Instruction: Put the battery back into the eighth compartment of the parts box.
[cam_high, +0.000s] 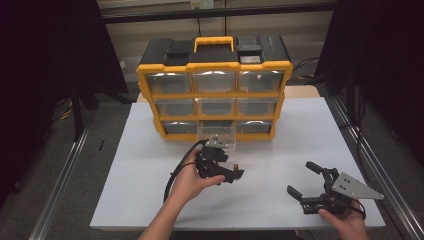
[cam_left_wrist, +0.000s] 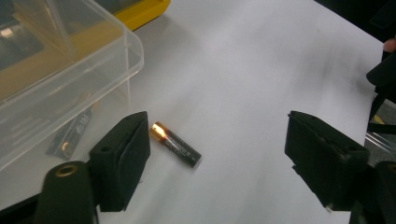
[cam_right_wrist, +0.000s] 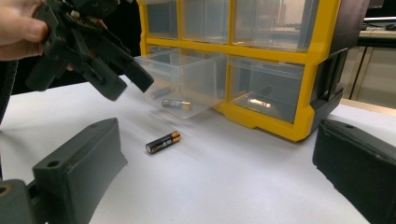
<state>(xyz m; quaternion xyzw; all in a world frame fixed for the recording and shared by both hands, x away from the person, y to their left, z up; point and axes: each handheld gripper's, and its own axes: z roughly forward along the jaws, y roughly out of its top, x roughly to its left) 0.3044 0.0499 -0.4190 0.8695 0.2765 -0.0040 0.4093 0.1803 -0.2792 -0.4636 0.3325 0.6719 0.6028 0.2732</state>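
Left tongs above a battery on the white bench.

The left hand tilts its tongs downward, jaws apart and empty; the slim black, copper-tipped cylinder lies flat between them, near one jaw. A clear plastic drawer stands pulled out just beside them. The right tongs rest low, jaws spread wide, empty, well apart from the battery.

A yellow drawer cabinet stands on the white table.

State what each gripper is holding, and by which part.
Nothing is held. The left gripper stands open above the battery on the table; the right gripper is open too.
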